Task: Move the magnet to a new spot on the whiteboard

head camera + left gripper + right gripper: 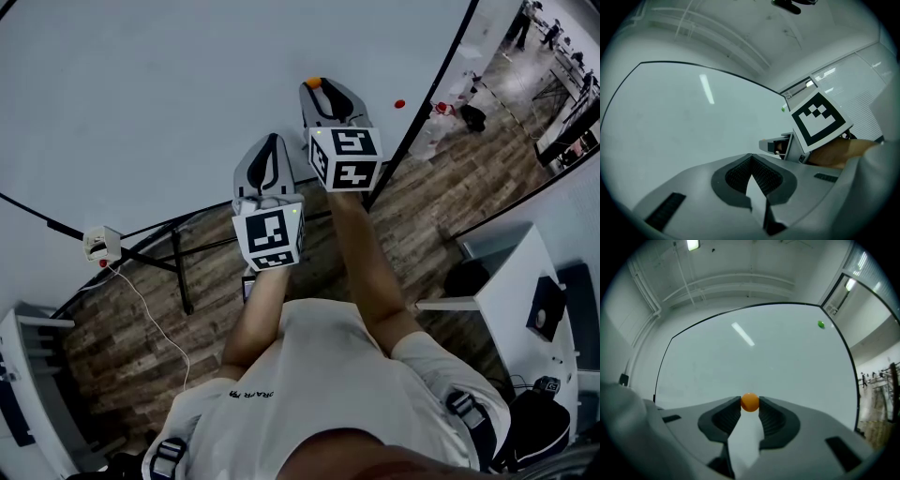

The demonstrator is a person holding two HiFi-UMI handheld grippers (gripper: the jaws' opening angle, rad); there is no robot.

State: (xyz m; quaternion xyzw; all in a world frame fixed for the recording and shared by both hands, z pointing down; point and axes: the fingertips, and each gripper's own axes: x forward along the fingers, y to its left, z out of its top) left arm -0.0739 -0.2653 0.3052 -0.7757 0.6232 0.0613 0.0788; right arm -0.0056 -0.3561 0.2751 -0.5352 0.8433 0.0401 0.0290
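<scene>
The whiteboard (169, 94) fills the upper left of the head view. My right gripper (315, 84) reaches up to it, shut on a small round orange magnet (313, 82). In the right gripper view the orange magnet (750, 402) sits pinched between the two jaw tips of my right gripper (750, 404), in front of the whiteboard (754, 357). My left gripper (272, 141) hangs lower and a little left, short of the board, its jaws shut with nothing in them. The left gripper view shows my left gripper (751, 157) closed against the bare whiteboard (684, 122).
A red magnet (399, 104) sticks near the board's right edge. A green magnet (821, 324) sits high on the board at the right. The black stand (178, 262) and a white box with a cable (101, 244) are below. A white desk (506, 281) stands at right.
</scene>
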